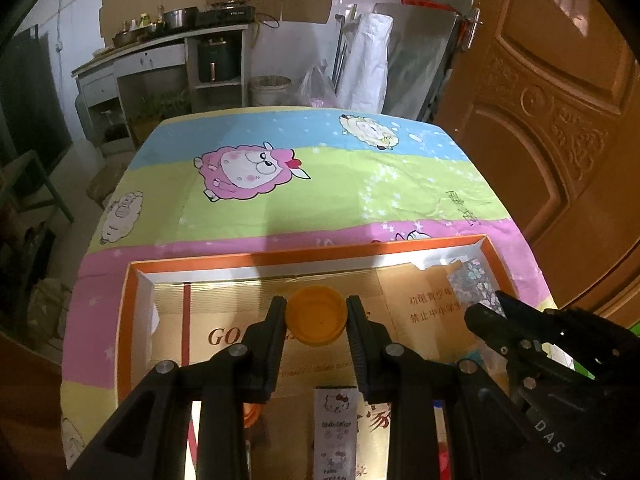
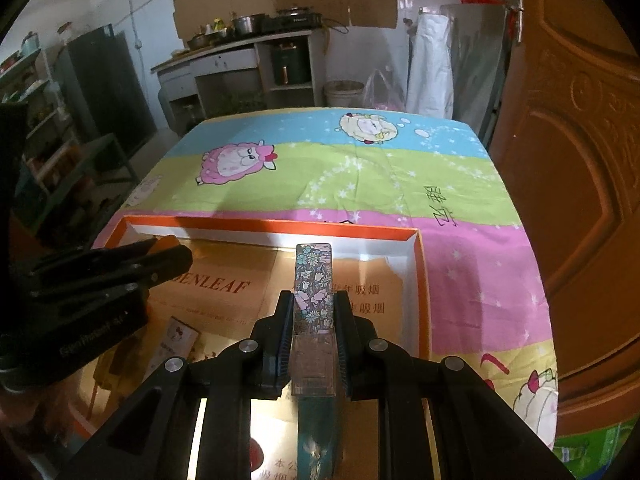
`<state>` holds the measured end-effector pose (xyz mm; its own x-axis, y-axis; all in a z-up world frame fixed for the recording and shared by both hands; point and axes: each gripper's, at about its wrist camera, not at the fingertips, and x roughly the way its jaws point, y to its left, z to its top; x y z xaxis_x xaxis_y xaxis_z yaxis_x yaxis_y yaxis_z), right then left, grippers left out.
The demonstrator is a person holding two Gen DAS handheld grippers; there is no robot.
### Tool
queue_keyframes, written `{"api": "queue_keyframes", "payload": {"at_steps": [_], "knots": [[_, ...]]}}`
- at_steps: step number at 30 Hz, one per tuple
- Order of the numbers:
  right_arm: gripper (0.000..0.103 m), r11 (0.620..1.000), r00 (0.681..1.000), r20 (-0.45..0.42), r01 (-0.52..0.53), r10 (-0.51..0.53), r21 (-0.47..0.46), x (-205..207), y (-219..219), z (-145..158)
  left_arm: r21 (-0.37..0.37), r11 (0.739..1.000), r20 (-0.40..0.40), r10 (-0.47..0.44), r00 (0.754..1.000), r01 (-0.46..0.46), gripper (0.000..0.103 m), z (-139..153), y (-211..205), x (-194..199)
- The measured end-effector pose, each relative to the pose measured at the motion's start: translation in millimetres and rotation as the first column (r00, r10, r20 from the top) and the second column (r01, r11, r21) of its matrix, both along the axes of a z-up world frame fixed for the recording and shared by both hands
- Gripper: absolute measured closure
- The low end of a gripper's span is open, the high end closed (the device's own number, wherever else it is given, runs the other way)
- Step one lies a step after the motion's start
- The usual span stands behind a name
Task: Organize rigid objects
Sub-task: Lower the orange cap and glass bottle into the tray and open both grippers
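My left gripper point(image 1: 316, 312) is shut on a small orange cup point(image 1: 316, 320), holding it by its sides above the gold floor of an orange-rimmed box point(image 1: 248, 262). My right gripper point(image 2: 313, 316) is shut on a long flat floral-patterned case point(image 2: 314, 280) that sticks out forward over the same box point(image 2: 280, 226), near its right wall. In the left wrist view the right gripper point(image 1: 500, 312) and the floral case point(image 1: 476, 284) show at the right. The left gripper point(image 2: 160, 256) appears at the left in the right wrist view. A Hello Kitty printed strip point(image 1: 335, 428) lies in the box below the left gripper.
The box sits on a table under a cartoon-sheep cloth point(image 1: 280, 184). A brown wooden door point(image 2: 580, 200) stands close on the right. A kitchen counter with pots point(image 1: 168, 36), a bucket point(image 1: 270, 90) and bags are beyond the far edge. A dark cabinet and shelves point(image 2: 100, 80) are at left.
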<state>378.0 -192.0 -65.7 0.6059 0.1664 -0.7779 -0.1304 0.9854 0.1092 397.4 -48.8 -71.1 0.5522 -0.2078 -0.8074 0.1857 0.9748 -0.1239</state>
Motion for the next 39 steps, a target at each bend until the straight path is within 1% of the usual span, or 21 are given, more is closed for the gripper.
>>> {"api": "queue_keyframes", "payload": {"at_steps": [10, 15, 25, 31, 33, 35, 36, 37, 39], "knots": [[0.083, 1.000, 0.999, -0.043, -0.010, 0.010, -0.019, 25, -1, -14, 0.014, 1.000, -0.039, -0.003, 0.999, 0.003, 0.073, -17, -11, 18], [0.083, 1.000, 0.998, -0.054, -0.014, 0.013, -0.018, 31, -1, -19, 0.027, 1.000, -0.061, -0.010, 0.998, 0.012, 0.073, -27, -17, 22], [0.083, 1.000, 0.997, -0.068, -0.021, 0.019, -0.023, 33, 0, -26, 0.034, 0.999, -0.073, -0.012, 0.997, 0.015, 0.073, -32, -21, 26], [0.082, 0.999, 0.996, -0.085, -0.021, 0.019, -0.026, 38, 2, -31, 0.032, 0.999, -0.060, -0.013, 0.998, 0.015, 0.073, -34, -22, 27], [0.082, 0.999, 0.996, -0.082, -0.022, 0.019, -0.034, 39, 2, -32, 0.016, 1.000, -0.057, -0.017, 0.998, 0.018, 0.072, -34, -20, 27], [0.080, 0.999, 0.996, -0.083, -0.017, 0.014, -0.036, 39, 2, -33, 0.007, 1.000, -0.059, -0.025, 0.998, 0.025, 0.068, -34, -20, 28], [0.079, 0.999, 0.997, -0.083, -0.014, 0.011, -0.037, 39, 2, -33, 0.002, 1.000, -0.061, -0.029, 0.998, 0.030, 0.064, -34, -20, 28], [0.077, 0.999, 0.997, -0.081, -0.012, 0.009, -0.036, 39, 2, -33, 0.002, 1.000, -0.061, -0.029, 0.998, 0.029, 0.061, -34, -20, 28], [0.072, 0.999, 0.998, -0.070, -0.005, 0.002, -0.040, 37, 1, -31, -0.001, 1.000, -0.063, -0.025, 0.998, 0.025, 0.060, -33, -19, 28]]}}
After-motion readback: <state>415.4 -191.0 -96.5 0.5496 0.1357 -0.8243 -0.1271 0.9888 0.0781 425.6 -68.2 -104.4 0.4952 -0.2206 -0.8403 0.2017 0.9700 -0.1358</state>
